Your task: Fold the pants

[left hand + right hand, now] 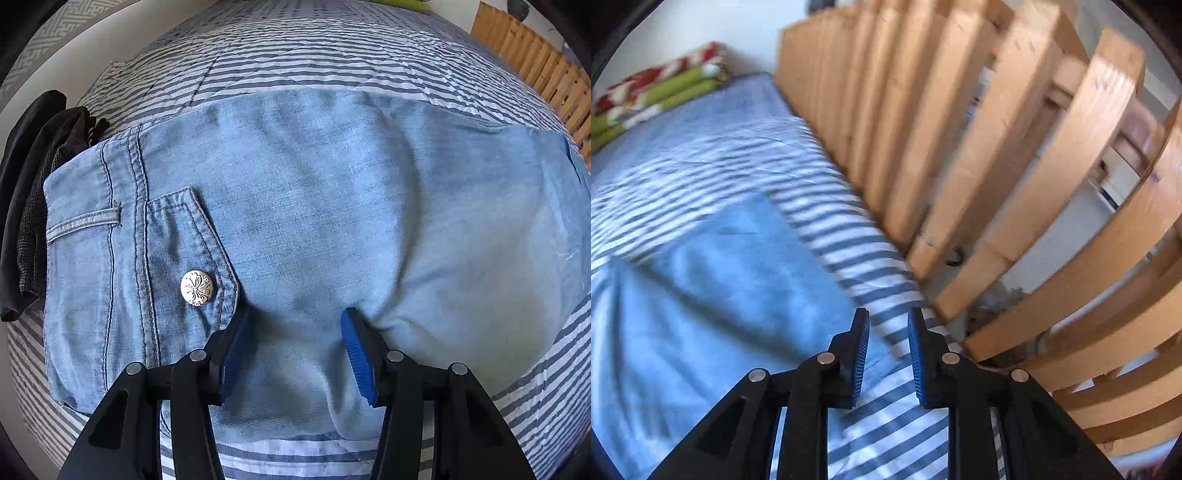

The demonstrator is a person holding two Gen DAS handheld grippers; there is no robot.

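The left gripper [295,325] points steeply down onto the pants [332,221], its blue pads standing apart with the tips pressed into the denim so that cloth puckers up between them; the pads do not squeeze it, so this reads as pinning rather than gripping. The right gripper [888,325] hangs above the bed's right edge, its pads only a narrow gap apart and with nothing between them, striped bedspread [886,406] showing through the gap.

The pants lie folded into a broad block across the bedspread, near the front edge, waistband toward the left edge and the fold toward the right, where the wooden slatted rail [997,166] runs alongside the bed. Just beside the left pad sits a flap pocket with a silver button [197,287]; a belt loop [85,223] lies further left. Against the waistband, at the left edge, rests a pile of dark clothes [33,221]. At the far end of the bed lies a folded green and red blanket [657,92].

The fabric looks like light, soft chambray: it should drape and crease easily, slide little on the cotton cover, and be in no danger from firm pads. I judge the best hold to be the doubled edge at the right-hand fold, or the stiffer stitched waistband.

The button carries embossed lettering around a flower motif, too small to read.
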